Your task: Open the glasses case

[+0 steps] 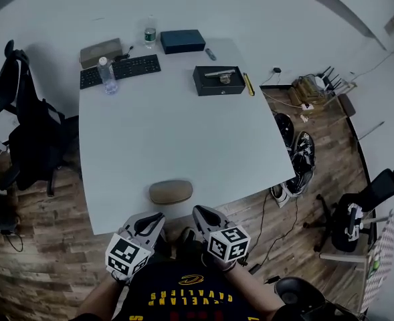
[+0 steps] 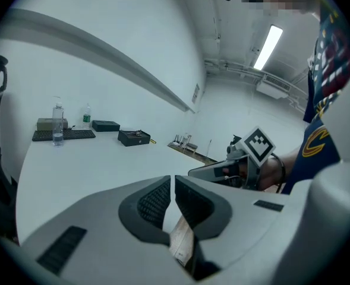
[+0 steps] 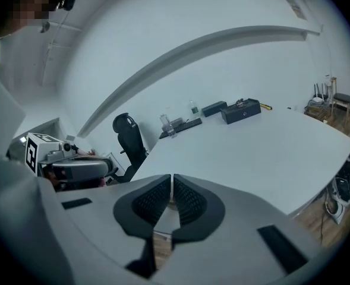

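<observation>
A tan, oval glasses case (image 1: 170,192) lies shut on the white table (image 1: 176,139), close to its near edge. My left gripper (image 1: 159,217) hovers just off that edge, below and to the left of the case, jaws shut on nothing. To the case's lower right my right gripper (image 1: 197,212) is also shut and empty. Neither gripper touches the case. In the left gripper view the left gripper (image 2: 172,183) has its pads together, and the right gripper (image 2: 241,164) shows beyond it. In the right gripper view the right gripper (image 3: 171,184) is equally closed; the case is hidden behind the jaws.
At the table's far end stand a black box (image 1: 218,80) holding small items, a keyboard (image 1: 120,70), a water bottle (image 1: 106,75), a dark blue box (image 1: 182,41) and a tan box (image 1: 101,51). A black office chair (image 1: 23,126) is on the left; shoes (image 1: 297,154) lie on the floor to the right.
</observation>
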A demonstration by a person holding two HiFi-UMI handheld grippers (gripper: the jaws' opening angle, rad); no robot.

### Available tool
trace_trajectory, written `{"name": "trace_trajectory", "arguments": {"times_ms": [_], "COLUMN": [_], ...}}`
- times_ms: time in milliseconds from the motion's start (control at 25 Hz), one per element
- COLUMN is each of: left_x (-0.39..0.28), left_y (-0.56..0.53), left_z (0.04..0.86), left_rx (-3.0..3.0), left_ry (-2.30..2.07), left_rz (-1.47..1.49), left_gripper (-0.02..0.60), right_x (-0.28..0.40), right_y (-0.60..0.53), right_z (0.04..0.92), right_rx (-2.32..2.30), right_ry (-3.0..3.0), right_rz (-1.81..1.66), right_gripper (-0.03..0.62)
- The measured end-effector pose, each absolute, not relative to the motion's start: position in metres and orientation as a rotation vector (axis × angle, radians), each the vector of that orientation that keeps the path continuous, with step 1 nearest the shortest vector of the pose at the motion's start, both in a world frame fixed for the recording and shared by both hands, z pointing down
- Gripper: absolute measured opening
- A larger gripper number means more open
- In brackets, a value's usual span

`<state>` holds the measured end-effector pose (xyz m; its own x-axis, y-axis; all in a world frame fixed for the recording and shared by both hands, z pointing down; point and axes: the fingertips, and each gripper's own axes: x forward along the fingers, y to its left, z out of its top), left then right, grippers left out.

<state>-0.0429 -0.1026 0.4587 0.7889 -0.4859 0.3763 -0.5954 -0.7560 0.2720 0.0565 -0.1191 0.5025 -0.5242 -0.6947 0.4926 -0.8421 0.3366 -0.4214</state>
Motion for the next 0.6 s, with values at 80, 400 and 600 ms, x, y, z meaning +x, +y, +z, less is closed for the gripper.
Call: {"name": "trace_trajectory", "arguments": {"times_ms": [80, 400, 600], "left_x": [-0.04, -0.03, -0.023], "left_y": [-0.113, -0.153, -0.163], "left_z": [0.466, 0.513, 0.549], "left_rx": [2.614, 2.58, 2.606], "left_ry": [-0.828, -0.91, -0.86], "left_rz": [0.444, 0.657, 0.88], "left_gripper": [0.017, 0.112, 0.168], "right_x": [0.054, 0.049, 0.031], "right_y": [-0.126, -0.149, -0.15], "right_z": [0.508, 0.534, 0.562], "right_rx": [1.365, 1.209, 1.08], "right_ry": [-2.377, -2.388, -2.347], "right_rz": [0.962, 0.968, 0.958], "right_gripper": [0.025, 0.025, 0.026]}}
